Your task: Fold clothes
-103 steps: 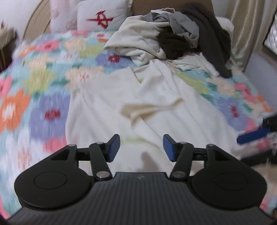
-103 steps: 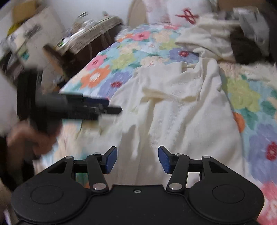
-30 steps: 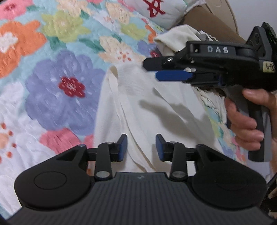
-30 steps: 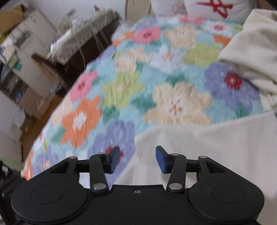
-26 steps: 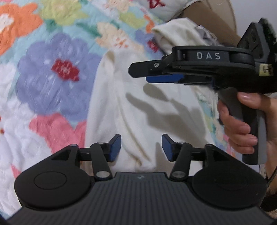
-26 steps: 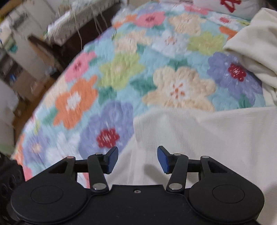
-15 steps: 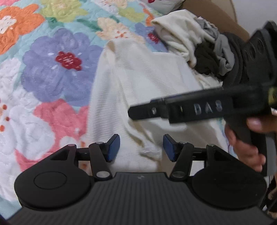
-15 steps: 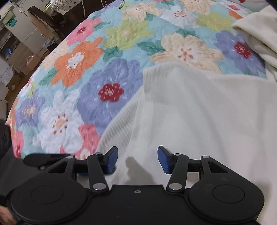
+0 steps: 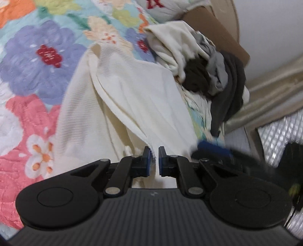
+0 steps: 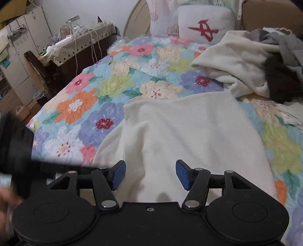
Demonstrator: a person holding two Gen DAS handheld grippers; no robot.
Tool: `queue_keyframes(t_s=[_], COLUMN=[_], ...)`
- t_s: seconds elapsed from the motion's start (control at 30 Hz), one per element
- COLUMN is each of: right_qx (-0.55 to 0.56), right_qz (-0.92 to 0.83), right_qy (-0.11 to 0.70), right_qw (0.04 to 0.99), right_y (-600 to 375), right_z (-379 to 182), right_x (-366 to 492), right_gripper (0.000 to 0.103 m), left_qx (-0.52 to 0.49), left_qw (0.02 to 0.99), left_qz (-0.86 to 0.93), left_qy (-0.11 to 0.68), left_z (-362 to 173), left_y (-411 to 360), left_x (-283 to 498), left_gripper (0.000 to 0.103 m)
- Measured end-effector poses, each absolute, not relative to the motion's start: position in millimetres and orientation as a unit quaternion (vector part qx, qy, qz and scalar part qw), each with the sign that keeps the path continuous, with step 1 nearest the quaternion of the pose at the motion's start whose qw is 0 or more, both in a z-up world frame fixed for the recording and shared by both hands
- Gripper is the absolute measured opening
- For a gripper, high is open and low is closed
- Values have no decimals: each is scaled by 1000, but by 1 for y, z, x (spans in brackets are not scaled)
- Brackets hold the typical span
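So the left tool (image 9: 154,158) is pinching shut on the near hem of the cream top (image 9: 132,98) lying lengthwise up the bed (image 10: 106,83), while the right tool (image 10: 150,173) is hovering gaping, empty, over that hem's other end.

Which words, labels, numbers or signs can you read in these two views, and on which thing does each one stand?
Red sign, like a brush-drawn character, on the white pillow: large and clear, but I cannot say what it reads.
The same red mark on the pillow in the left wrist view: cut off by the frame's edge, not readable.
Any lettering on the right gripper in the left wrist view: blurred, not readable.
No other text on the quilt or the clothes.
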State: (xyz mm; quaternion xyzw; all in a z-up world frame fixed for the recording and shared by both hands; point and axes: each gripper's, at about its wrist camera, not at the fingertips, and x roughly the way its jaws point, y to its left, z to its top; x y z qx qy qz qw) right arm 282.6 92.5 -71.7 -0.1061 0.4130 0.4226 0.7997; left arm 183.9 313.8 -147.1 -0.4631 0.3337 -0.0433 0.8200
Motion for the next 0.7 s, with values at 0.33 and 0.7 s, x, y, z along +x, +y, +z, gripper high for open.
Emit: queue_keyframes(t_s=[0.33, 0.7], right_qx=[-230, -162], right_qz=[415, 384], right_qy=[332, 409], right_qw=[816, 812], right_y=[144, 138], right_z=[-101, -134], right_x=[233, 270], right_gripper=[65, 24], left_qx=[-512, -391], left_qw=[797, 854], left_qz=[-104, -55], left_qy=[304, 339], left_z=[-144, -126], left_y=[322, 307], left_x=[205, 210], left_gripper=[7, 8])
